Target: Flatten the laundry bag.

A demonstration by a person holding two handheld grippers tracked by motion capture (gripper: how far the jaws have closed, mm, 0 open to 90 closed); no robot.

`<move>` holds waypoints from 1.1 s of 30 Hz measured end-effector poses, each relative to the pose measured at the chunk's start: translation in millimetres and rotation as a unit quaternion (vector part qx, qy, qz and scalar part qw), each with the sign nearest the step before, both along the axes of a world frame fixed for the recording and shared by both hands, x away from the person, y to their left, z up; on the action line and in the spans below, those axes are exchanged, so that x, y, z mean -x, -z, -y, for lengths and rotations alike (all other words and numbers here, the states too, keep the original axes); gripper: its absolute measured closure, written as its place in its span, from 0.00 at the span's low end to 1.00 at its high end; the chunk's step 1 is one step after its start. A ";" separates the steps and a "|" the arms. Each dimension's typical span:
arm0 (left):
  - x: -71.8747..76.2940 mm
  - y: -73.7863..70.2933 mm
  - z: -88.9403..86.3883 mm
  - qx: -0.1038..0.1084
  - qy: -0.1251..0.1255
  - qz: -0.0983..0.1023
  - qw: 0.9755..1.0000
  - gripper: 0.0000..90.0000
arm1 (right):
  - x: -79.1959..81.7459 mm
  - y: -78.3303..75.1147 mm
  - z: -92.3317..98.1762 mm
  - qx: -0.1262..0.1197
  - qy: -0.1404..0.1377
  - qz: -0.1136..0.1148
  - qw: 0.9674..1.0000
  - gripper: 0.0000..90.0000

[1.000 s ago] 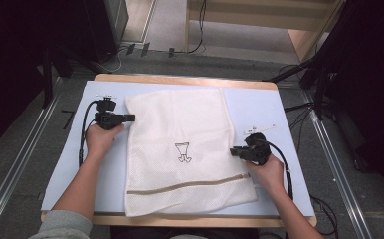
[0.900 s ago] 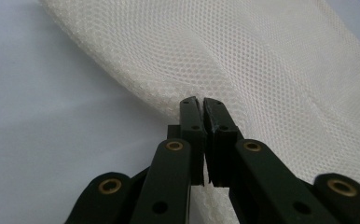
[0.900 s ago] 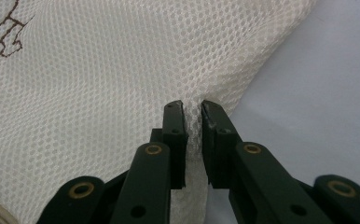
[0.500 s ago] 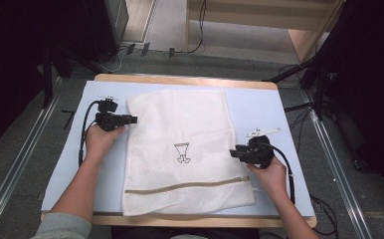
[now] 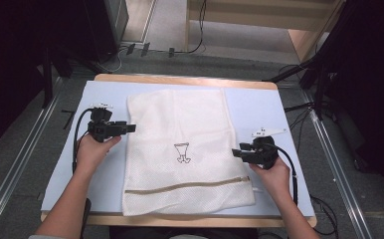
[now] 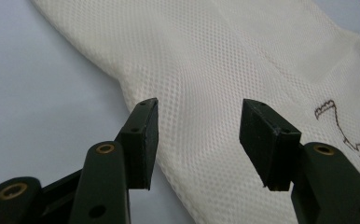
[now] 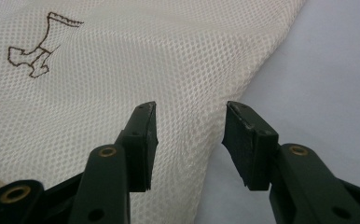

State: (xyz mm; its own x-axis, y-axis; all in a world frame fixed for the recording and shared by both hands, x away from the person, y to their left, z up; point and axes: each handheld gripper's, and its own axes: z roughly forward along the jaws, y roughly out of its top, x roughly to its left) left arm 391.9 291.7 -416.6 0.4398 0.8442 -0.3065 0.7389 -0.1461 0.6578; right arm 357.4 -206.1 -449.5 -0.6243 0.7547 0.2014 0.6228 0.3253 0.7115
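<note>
Mesh bag point(image 5: 182, 149) lying mid-frame, long axis vertical, between left gripper point(image 5: 130, 128) and right gripper point(image 5: 236, 152); both just opened wide, empty, equally near.

Soft even light falls from above on my table point(image 5: 259, 107), the room around lies dark, and my jaws blur up close.

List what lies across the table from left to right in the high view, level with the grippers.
Bare blue table cover → left gripper → white mesh laundry bag with its small brown printed figure → right gripper → blue cover again.
</note>
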 end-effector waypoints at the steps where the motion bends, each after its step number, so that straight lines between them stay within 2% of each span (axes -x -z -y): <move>1: 2.9 0.6 -0.1 0.000 0.001 0.000 1.000 0.54 | -0.8 -0.3 -0.7 0.000 0.002 0.002 1.000 0.61; 13: 23.5 9.9 -0.6 -0.007 0.000 -0.019 1.000 0.54 | -15.2 2.9 -7.1 0.001 0.004 0.002 1.000 0.61; 17: 27.7 16.0 -0.8 -0.008 0.001 -0.032 0.999 0.56 | -22.5 6.0 -8.9 0.008 0.002 -0.001 1.000 0.61; 23: 31.9 24.3 -0.1 -0.023 0.003 -0.046 0.999 0.57 | -30.9 8.9 -11.2 0.014 0.007 -0.004 1.000 0.61; 28: 31.3 32.4 2.2 -0.020 0.001 -0.061 0.998 0.57 | -35.7 10.8 -15.5 0.020 0.003 -0.009 1.000 0.61; 33: 31.1 34.9 5.9 -0.011 -0.005 -0.057 0.998 0.65 | -41.5 14.5 -16.1 0.030 0.005 -0.007 1.000 0.62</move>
